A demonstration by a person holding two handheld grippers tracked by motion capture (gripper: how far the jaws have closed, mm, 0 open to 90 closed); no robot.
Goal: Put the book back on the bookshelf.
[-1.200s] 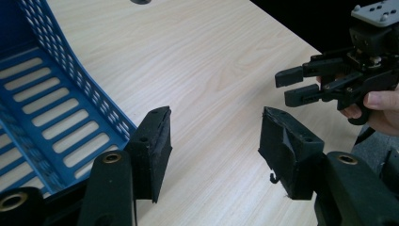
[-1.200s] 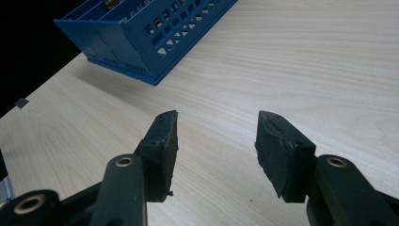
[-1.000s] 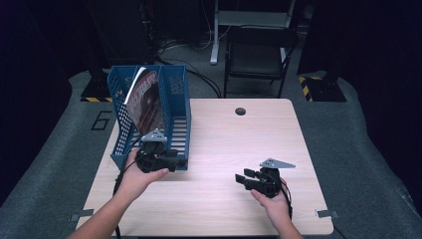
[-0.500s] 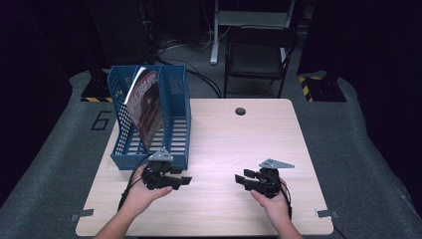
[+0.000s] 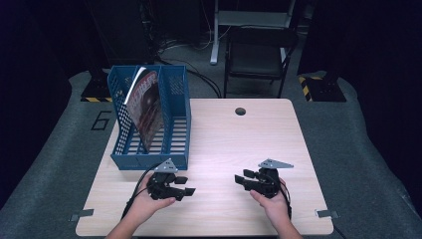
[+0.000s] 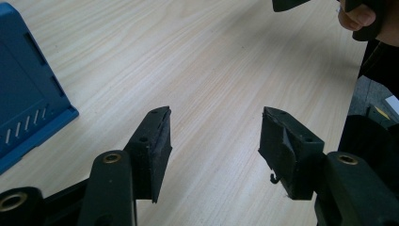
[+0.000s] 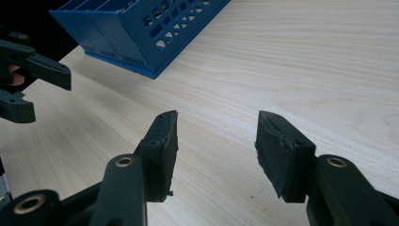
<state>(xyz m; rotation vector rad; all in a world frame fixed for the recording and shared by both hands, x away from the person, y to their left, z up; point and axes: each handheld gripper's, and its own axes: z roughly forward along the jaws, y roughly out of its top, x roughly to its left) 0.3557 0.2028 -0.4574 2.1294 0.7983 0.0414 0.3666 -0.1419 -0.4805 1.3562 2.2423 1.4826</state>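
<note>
Resting near the table's near edge, your left gripper (image 5: 181, 186) has its jaws spread with nothing between them, and your right gripper (image 5: 242, 179) is likewise spread and empty. Both point toward each other across bare wood, well apart. Just beyond your left gripper stands the rack (image 5: 149, 159), at the table's left edge, with the magazine (image 5: 148, 109) leaning inside it, tilted against a divider.

If the magazine is what you go for next, judging by its lean, bring the left gripper up over the rack's near wall rather than through it, and pinch the top edge or spine where the cover is stiffest. Keep the jaws wide until they straddle the paper, then close squarely so pages don't fan. Lift straight up along the slot; the right gripper could steady the rack's corner so it doesn't drag.
</note>
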